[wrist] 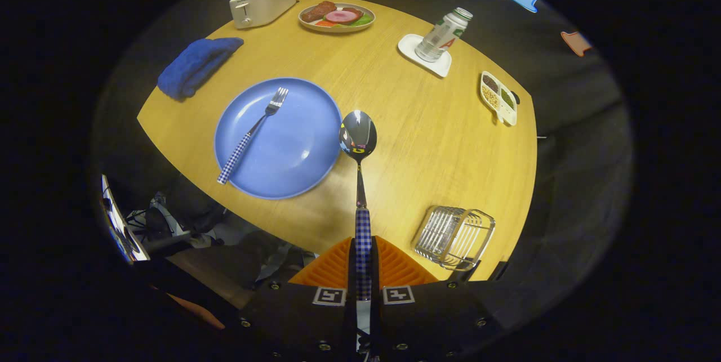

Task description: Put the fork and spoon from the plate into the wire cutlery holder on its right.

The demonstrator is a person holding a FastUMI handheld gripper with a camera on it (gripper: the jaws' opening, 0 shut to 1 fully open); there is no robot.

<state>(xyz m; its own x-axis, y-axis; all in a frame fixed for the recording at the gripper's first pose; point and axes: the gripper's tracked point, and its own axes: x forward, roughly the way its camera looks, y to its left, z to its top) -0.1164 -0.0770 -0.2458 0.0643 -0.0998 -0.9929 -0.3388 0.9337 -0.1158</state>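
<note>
1. The gripper is clamped on the spoon: both fingers press its checked handle, and the bowl points forward, held above the table.
2. The holder, an empty wire basket, stands near the table's front right corner, just right of the fingers.
3. To do the step well, the person should likely swing the spoon right, tip it upright over the holder's open top, and release only once the handle is inside the wires.
4. The spoon looks slim, with a polished, mirror-like bowl.
5. Farther off, the fork lies slantwise on the plate, tines away, handle reaching the plate's near left rim.
</note>
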